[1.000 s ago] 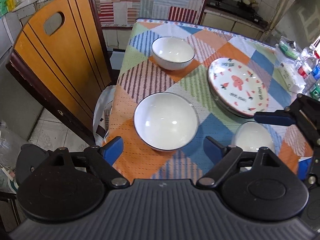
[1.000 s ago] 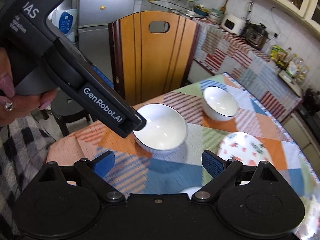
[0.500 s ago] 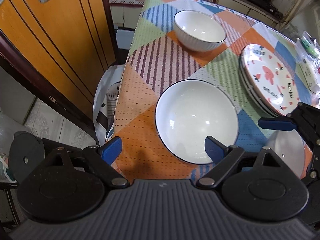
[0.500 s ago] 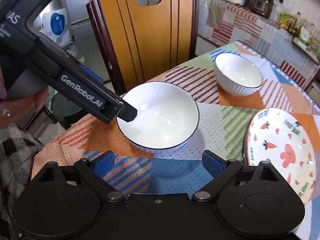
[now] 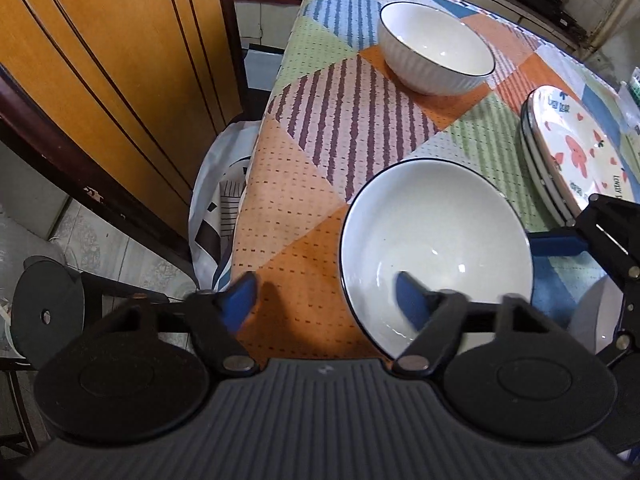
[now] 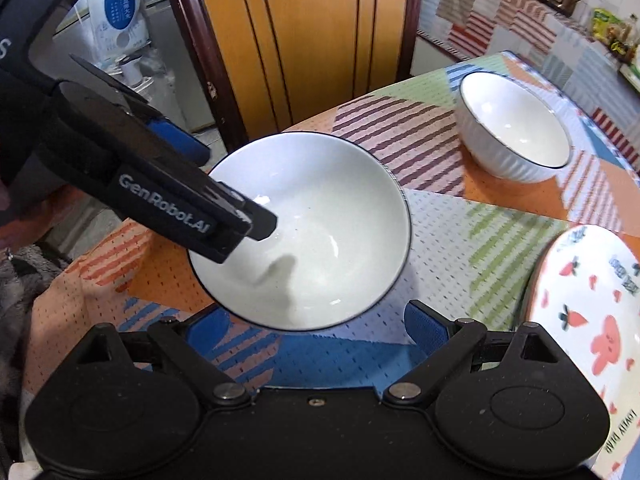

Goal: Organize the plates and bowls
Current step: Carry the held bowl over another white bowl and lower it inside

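A wide white bowl (image 5: 436, 240) with a dark rim sits near the table's left edge; it also shows in the right wrist view (image 6: 312, 224). My left gripper (image 5: 326, 300) is open and straddles the bowl's near-left rim, one finger inside, one outside. My right gripper (image 6: 314, 326) is open just before the same bowl's near rim. A smaller ribbed white bowl (image 5: 436, 46) stands farther back (image 6: 514, 124). A stack of rabbit-and-carrot plates (image 5: 576, 148) lies to the right (image 6: 588, 316).
A wooden chair back (image 5: 112, 64) stands close by the table's left edge. Part of another white bowl (image 5: 600, 316) shows at the right, under my right gripper. A patchwork cloth (image 5: 320, 128) covers the table. A counter (image 6: 500, 20) runs behind.
Both grippers moved forward and down toward the wide bowl. My left gripper's finger has gone inside the rim. The bowl has not moved.
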